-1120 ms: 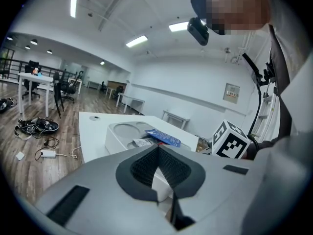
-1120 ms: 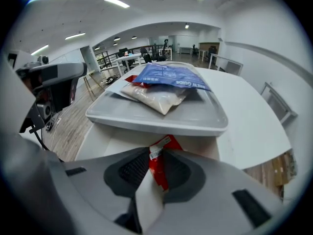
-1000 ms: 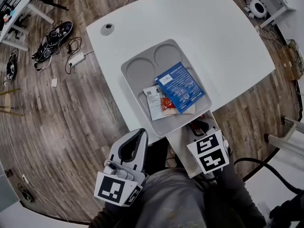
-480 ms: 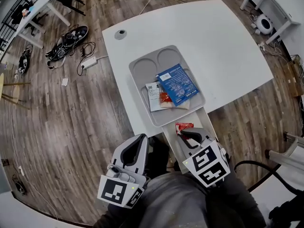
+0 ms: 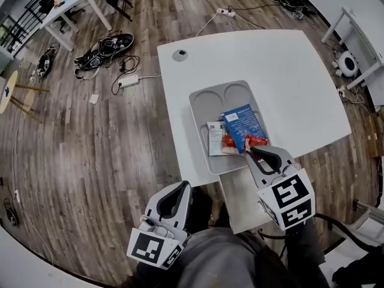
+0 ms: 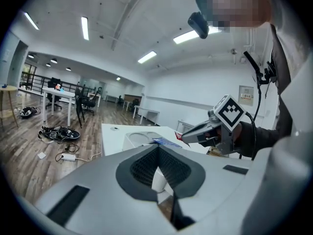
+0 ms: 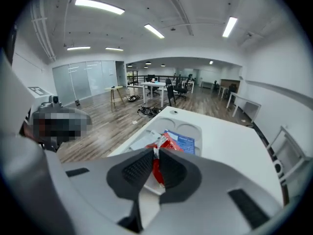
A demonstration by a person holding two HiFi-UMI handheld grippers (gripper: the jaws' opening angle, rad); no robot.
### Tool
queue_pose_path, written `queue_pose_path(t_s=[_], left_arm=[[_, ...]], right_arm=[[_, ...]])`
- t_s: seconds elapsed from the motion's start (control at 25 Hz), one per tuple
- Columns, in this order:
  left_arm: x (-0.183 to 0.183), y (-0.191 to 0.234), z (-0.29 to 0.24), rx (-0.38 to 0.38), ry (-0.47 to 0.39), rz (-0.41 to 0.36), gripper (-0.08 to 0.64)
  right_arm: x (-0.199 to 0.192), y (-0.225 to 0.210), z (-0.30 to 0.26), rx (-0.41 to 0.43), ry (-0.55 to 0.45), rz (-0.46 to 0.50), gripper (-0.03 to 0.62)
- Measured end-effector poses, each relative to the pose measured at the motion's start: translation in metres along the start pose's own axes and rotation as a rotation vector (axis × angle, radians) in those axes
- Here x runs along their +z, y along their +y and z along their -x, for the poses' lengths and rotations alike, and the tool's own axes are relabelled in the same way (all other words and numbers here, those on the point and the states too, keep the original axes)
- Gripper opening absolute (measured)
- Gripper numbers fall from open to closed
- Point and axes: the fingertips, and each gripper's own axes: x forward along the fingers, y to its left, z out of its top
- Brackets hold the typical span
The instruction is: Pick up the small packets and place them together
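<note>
Head view: grey tray [image 5: 207,99] sits on the white surface [image 5: 282,71]. The right claw [image 5: 254,151] is at the tray's near right corner; the left claw [image 5: 182,188] is low, off the surface's near edge.
Right claw: clenched on the held red packet [image 5: 258,141]. Its jaws have just been closing, and the right gripper view shows the packet pinched between the pads.
Left claw: jaws together with nothing between them, per the left gripper view.
Held red packet: clear of the surface, over the tray's near right corner, just beside the blue packet [image 5: 243,123].
Tray contents: blue packet mid-tray, with the white packet [image 5: 215,138] and the loose red packet [image 5: 230,141] at its near left edge. The blue one appears to overlap them.
Handling (judgement): light, thin, limp film sachets. They will flop and swing from a pinch, the film is probably slick, and the contents could crush under a hard squeeze.
Grip point (judgement): a sealed edge or corner, as on the held one. For the flat ones, go for an edge that rides up over a neighbour.
Count: 4 packets (2 red, 1 blue, 1 white); 1 tray with 2 round wells at the far end, nothing in them; 2 claws.
Task state (judgement): three packets are grouped in the tray; the fourth is not yet set down with them.
</note>
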Motion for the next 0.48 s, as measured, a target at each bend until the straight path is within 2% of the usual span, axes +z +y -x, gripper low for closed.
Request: queue_pose_path(t_s=[0.16, 0.36, 0.48], left_arm=[[-0.001, 0.026, -0.003, 0.031, -0.002, 0.016, -0.005], [-0.008, 0.044, -0.002, 0.058, 0.009, 0.046, -0.005], [-0.010, 0.047, 0.003, 0.076, 0.010, 0.055, -0.005]], right_arm=[[0.012, -0.016, -0.034, -0.020, 0.026, 0.010, 0.038], [0.011, -0.011, -0.058, -0.002, 0.066, 0.030, 0.066], [0.011, -0.008, -0.059, 0.010, 0.067, 0.042, 0.123]])
